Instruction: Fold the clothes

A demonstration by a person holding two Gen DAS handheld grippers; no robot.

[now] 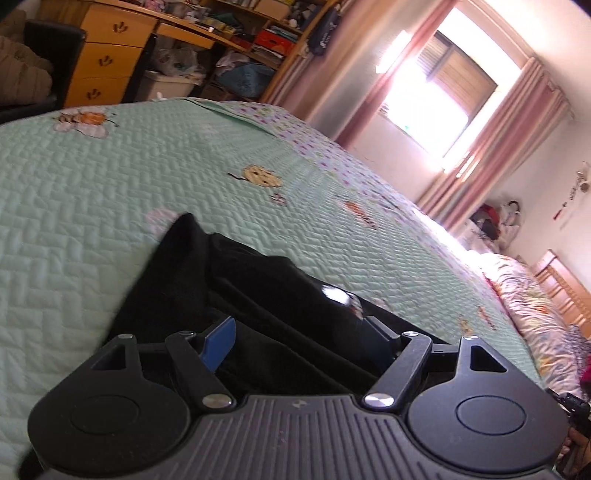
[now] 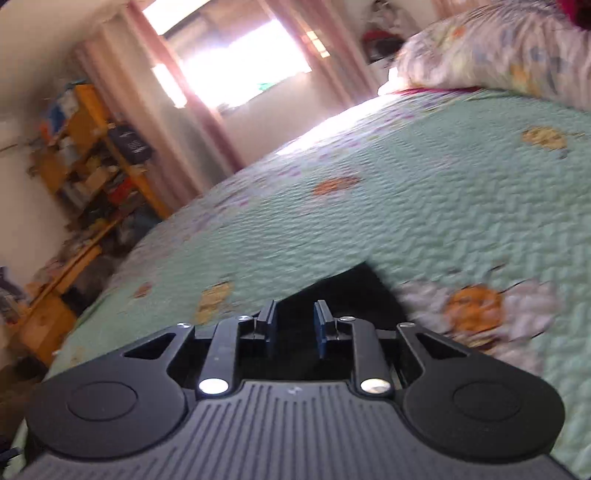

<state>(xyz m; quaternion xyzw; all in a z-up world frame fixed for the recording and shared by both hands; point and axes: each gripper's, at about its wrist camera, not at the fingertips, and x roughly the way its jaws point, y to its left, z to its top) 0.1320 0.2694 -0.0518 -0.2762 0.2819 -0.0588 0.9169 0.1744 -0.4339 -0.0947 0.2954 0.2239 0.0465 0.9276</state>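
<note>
garment (image 1: 221,288): 1, black, on 1 green quilt (image 1: 110,177). left gripper (image 1: 299,339) spread around it; right gripper (image 2: 295,325) agape at 6 o'clock.

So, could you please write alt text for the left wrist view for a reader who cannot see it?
The left hand-held gripper, its blue-padded fingers spread wide, is over a rumpled black garment lying on a mint-green quilted bedspread with insect motifs. Behind are wooden drawers, cluttered shelves and a bright window with pink curtains.

Open quilt (image 1: 110,177) beyond black garment (image 1: 229,280); pillow (image 2: 498,48) blocks far end.
</note>
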